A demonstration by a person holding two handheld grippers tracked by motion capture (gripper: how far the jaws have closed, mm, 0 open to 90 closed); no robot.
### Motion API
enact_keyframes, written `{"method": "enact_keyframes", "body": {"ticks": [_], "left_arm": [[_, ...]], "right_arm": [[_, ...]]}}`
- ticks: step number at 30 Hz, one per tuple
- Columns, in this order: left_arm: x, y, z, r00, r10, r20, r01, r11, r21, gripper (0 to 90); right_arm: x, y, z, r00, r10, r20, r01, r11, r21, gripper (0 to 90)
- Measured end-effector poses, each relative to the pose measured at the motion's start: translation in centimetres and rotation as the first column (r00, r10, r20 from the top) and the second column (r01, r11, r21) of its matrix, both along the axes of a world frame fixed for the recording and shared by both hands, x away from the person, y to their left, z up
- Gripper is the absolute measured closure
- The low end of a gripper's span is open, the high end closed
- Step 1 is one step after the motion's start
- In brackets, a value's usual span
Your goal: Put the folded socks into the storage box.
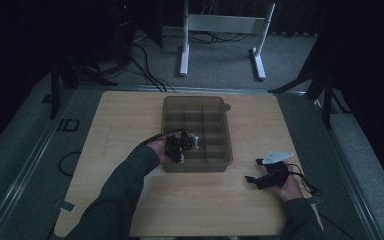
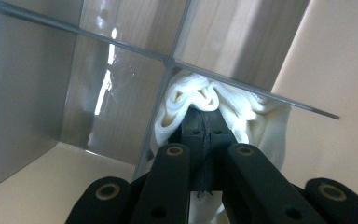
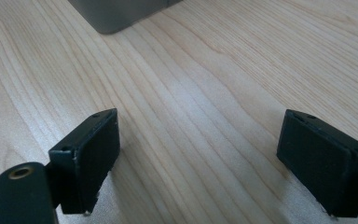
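Table (image 1: 130, 130) of pale wood under the high view, with a grey divided bin (image 1: 220, 107) near its middle. Over the bin's near left compartment, the left gripper (image 1: 180, 145) clamped on a white cloth (image 1: 194, 142). Well apart, right of the bin, the right gripper (image 1: 254, 172) low over bare wood, jaws wide, nothing between.

Left gripper view: jaws pressed together on the bunched white cloth (image 2: 233, 107), tucked against thin grey dividers (image 2: 168, 61) where they cross.

Right gripper view: two black pads (image 3: 93, 154) spread far apart above wood grain, bin corner (image 3: 116, 14) at the top.
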State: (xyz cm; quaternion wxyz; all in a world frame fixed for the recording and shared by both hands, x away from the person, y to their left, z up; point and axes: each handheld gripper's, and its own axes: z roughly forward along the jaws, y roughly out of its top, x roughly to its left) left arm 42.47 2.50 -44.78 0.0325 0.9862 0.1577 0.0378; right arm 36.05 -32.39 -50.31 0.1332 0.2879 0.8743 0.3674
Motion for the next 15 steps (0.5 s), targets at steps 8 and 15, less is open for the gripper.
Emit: {"method": "enact_keyframes", "body": {"ticks": [8, 15], "left_arm": [[0.03, 0.04, 0.07, 1.0000, 0.002, -0.003, -0.002, 1.0000, -0.004, 89.9], [-0.03, 0.55, 0.50, 0.9999, 0.003, -0.014, -0.004, 0.9998, -0.017, 87.7]], "right_arm": [[0.00, 0.00, 0.00, 1.0000, 0.000, 0.000, 0.000, 1.0000, 0.000, 12.6], [0.00, 0.00, 0.00, 1.0000, 0.000, 0.000, 0.000, 1.0000, 0.000, 12.6]]}}
